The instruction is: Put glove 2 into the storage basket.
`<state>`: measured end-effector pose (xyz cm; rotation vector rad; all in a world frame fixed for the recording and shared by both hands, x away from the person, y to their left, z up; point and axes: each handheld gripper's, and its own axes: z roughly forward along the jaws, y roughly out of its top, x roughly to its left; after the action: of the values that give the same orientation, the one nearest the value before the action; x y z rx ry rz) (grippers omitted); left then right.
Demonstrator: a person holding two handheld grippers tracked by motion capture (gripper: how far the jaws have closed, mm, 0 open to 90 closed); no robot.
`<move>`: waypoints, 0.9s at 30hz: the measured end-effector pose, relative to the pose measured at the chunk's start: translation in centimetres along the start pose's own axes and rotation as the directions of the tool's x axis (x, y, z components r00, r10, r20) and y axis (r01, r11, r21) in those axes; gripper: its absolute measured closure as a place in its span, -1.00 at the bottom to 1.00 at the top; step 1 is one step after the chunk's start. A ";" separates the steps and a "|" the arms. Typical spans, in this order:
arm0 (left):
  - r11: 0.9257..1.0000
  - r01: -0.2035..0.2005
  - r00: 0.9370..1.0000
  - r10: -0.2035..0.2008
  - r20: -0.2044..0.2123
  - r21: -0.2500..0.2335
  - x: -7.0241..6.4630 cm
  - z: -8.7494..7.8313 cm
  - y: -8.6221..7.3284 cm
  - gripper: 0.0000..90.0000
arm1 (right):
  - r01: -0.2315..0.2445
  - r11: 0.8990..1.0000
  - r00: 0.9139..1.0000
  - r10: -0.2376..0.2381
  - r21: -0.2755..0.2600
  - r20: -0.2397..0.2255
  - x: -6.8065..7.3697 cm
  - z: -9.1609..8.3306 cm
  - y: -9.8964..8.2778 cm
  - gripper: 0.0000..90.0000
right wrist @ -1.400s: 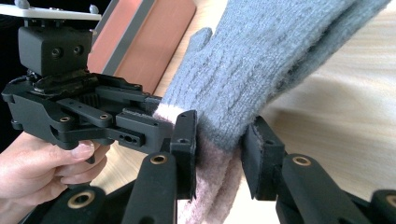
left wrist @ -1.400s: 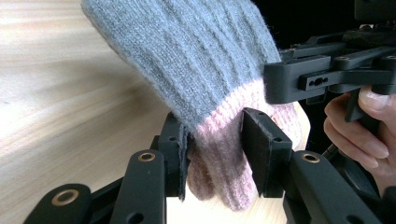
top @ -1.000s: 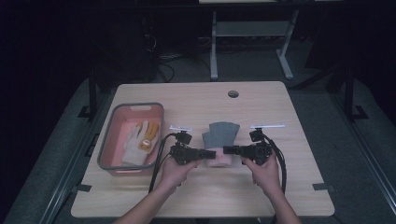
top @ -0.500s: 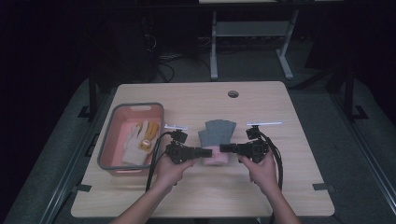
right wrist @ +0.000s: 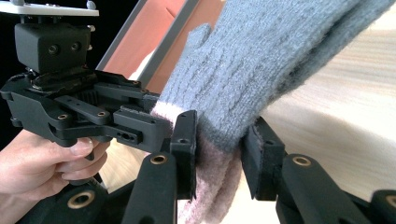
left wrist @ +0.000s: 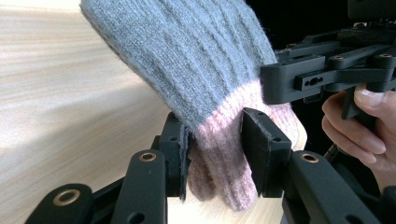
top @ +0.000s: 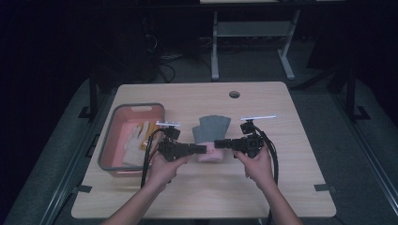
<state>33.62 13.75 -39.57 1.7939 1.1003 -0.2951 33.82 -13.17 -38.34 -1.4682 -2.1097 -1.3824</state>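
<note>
Your left claw (left wrist: 215, 158) pinches the pink cuff of the glove (top: 212, 133) on one side, and your right claw (right wrist: 219, 154) pinches the same cuff from the other side, so the cuff is held between the two. I think you hold it at both sides to keep the opening steady and to carry the glove flat. The grey part of the glove points toward the far edge of the counter (top: 281, 187); whether it touches the wood I cannot tell. The glove is near the middle of the counter, just beside the pink tub (top: 110, 140) at the left edge. Your hands come from the near edge, and both claws point inward, facing each other, nearly level.
</note>
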 end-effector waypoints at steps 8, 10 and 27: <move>1.000 -0.003 1.000 0.003 -0.008 -0.015 0.2 -1.3 0.7 0.39 | 0.011 1.000 1.000 -0.011 0.004 -0.010 0.8 0.5 1.1 0.51; 1.000 -0.004 1.000 0.004 -0.010 -0.025 0.3 -1.7 0.9 0.39 | 0.009 1.000 1.000 -0.009 0.004 -0.017 1.1 0.7 1.5 0.51; 0.998 0.001 1.000 -0.003 -0.031 -0.063 1.4 -4.4 1.4 0.40 | 0.028 0.999 0.999 -0.026 0.033 -0.047 2.6 2.7 3.3 0.51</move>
<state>34.32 17.97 -37.39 1.7468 1.1214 -0.2313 36.13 -9.24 -36.29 -1.3866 -2.1216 -1.3699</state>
